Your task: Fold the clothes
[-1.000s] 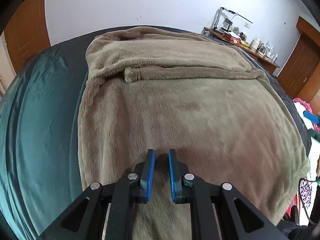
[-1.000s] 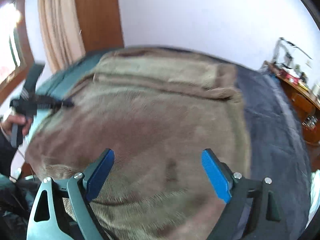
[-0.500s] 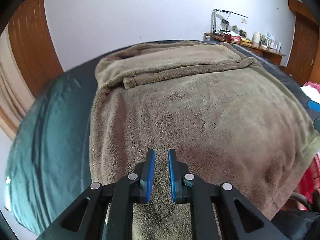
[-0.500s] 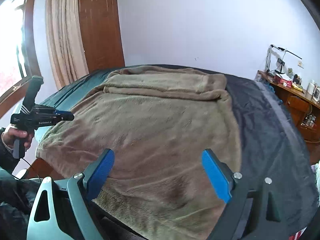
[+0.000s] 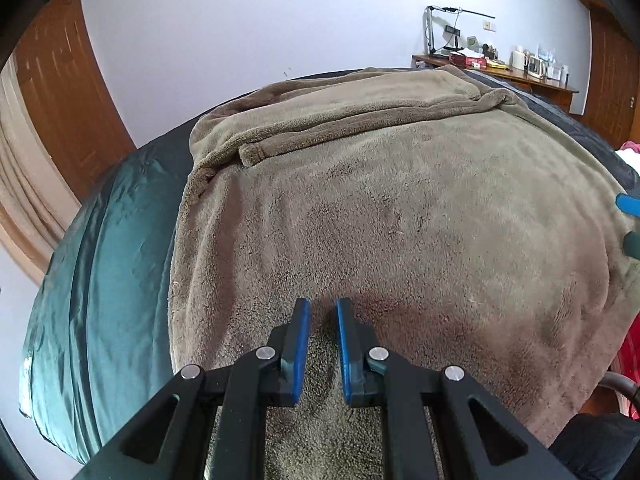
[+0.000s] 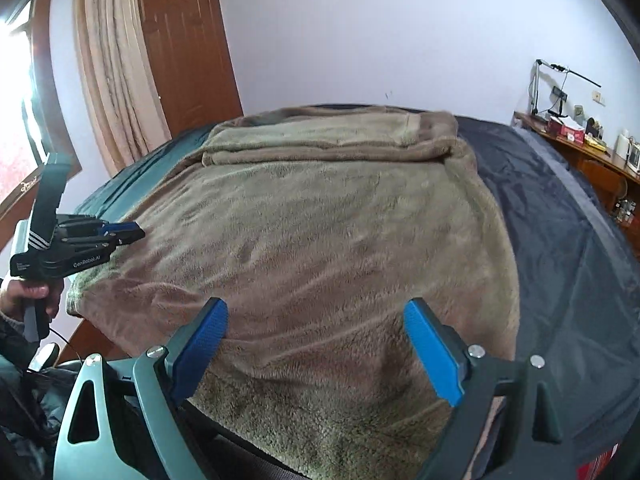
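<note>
A large olive-brown fleece garment (image 5: 400, 208) lies spread over a bed, its far end folded back in a thick band; it also shows in the right wrist view (image 6: 320, 232). My left gripper (image 5: 322, 312) hovers over the garment's near edge, its blue pads nearly together with a narrow gap and nothing between them. It also shows at the left of the right wrist view (image 6: 132, 232), held in a hand. My right gripper (image 6: 316, 316) is wide open and empty above the garment's near edge. One of its blue pads shows at the right rim of the left wrist view (image 5: 630, 205).
The bed has a teal cover (image 5: 108, 280) on the left side and a dark cover (image 6: 560, 232) on the right. A wooden desk with a lamp and clutter (image 5: 492, 64) stands by the far wall. Wooden doors and a beige curtain (image 6: 116, 60) are on the left.
Both grippers have pulled back and tilted up, so more wall and room shows. The jaws of both are as they were before. The garment has not moved.
</note>
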A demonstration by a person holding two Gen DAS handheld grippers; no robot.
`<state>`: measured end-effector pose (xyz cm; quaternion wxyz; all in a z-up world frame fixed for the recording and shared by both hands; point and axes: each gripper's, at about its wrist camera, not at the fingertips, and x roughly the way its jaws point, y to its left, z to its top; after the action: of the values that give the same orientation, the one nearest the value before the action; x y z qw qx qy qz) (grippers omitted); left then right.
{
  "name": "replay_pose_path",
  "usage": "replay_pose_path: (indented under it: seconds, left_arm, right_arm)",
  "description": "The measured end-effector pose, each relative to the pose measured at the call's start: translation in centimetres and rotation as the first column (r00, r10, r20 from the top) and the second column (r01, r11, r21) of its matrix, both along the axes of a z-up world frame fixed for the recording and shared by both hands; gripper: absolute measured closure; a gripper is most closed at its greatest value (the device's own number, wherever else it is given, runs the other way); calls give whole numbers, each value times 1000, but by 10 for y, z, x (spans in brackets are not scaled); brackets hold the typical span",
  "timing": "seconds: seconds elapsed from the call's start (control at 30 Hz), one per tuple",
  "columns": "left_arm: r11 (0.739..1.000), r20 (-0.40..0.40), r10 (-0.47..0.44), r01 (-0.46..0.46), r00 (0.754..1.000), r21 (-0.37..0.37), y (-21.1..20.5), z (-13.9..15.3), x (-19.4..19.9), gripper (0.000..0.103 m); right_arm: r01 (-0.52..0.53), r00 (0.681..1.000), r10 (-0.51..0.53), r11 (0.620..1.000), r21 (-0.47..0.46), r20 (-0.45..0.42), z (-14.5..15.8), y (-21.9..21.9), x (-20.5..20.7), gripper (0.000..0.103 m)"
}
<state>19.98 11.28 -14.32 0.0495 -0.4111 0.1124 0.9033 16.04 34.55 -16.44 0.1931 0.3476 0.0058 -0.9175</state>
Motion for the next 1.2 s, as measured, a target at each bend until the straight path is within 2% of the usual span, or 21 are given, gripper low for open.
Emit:
replay_pose_path:
  seconds: [0.2, 0.43, 0.6, 0.8, 0.97, 1.03, 1.2]
  left_arm:
    - [1000, -1, -6, 6, 1000, 10, -2, -1, 1, 89]
    - [1000, 0, -13, 13, 1000, 4, -1, -2, 0, 89]
    - [1000, 3, -24, 24, 1000, 11, -2, -1, 1, 89]
    - [994, 7, -104, 104, 995, 18, -23, 13, 25, 89]
    - [976, 11, -209, 209, 978, -59, -41, 20, 59, 89]
    - [968, 30, -241, 242, 970, -65, -48, 21, 72, 89]
    - [953, 22, -303, 303, 953, -16, -65, 32, 100, 89]
  right_arm:
    - [2, 999, -4, 999, 38, 40, -18, -7, -4, 10]
    - [-16, 1000, 15, 995, 97, 14, -25, -13, -4, 2]
    - [-14, 1000, 15, 992, 123, -5, -28, -17, -3, 1]
    - [-16, 1000, 19, 993, 116, -20, -28, -15, -2, 1]
    - [-16, 999, 20, 994, 112, -29, -29, -15, -2, 1]
    - [-15, 999, 19, 994, 111, -31, -29, -15, -2, 1]
    - [-13, 999, 16, 994, 110, -33, -29, -15, -2, 1]
